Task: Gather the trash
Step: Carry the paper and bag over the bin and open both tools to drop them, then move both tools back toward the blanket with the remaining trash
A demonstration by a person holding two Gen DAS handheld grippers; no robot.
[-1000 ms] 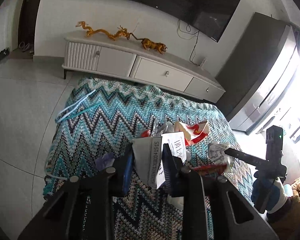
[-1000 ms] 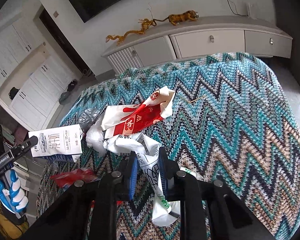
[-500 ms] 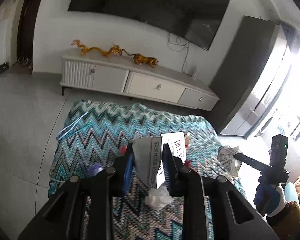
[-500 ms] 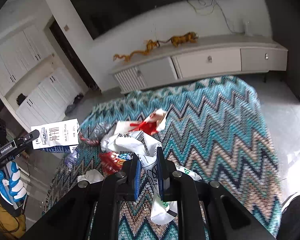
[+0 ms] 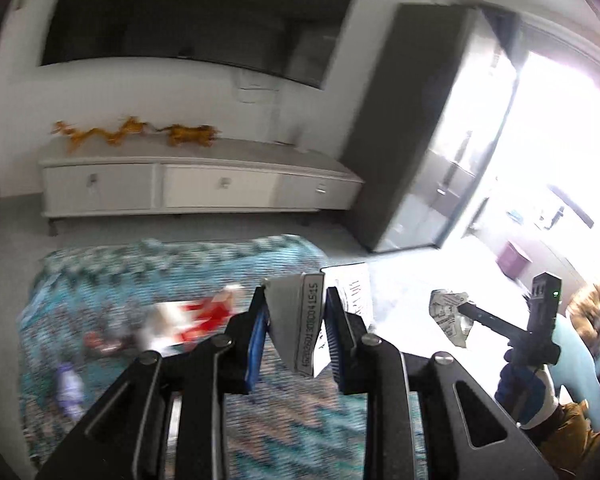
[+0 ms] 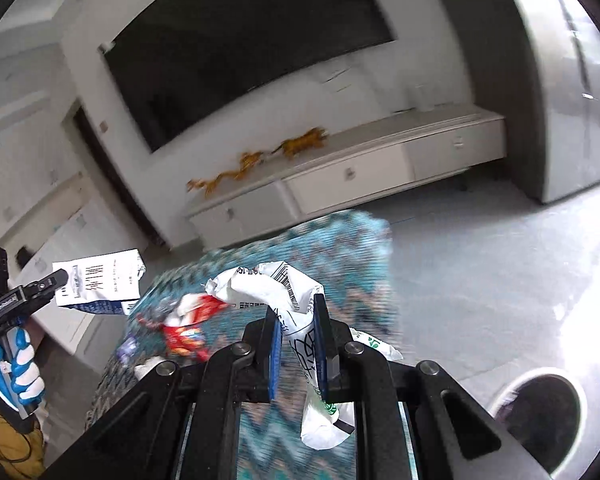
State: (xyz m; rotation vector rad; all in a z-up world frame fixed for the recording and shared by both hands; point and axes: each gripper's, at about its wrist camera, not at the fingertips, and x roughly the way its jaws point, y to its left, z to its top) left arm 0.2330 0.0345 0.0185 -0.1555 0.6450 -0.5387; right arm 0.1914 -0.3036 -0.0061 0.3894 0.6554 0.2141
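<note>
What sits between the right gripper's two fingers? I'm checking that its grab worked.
In the right wrist view, a crumpled white printed wrapper is pinched between the right gripper fingers, hanging below them.

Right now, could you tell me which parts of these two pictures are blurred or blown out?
Left wrist view: blanket and wrappers motion-smeared, window blown out, carton sharp. Right wrist view: blanket and dragons blurred, floor glaring, paper sharp.

my blanket (image 6: 352, 248) teal zigzag | my wrapper (image 6: 188, 330) red-white | my cup (image 6: 300, 344) white, green logo | carton (image 5: 300, 320) grey-white | dragon (image 6: 256, 160) gold
</note>
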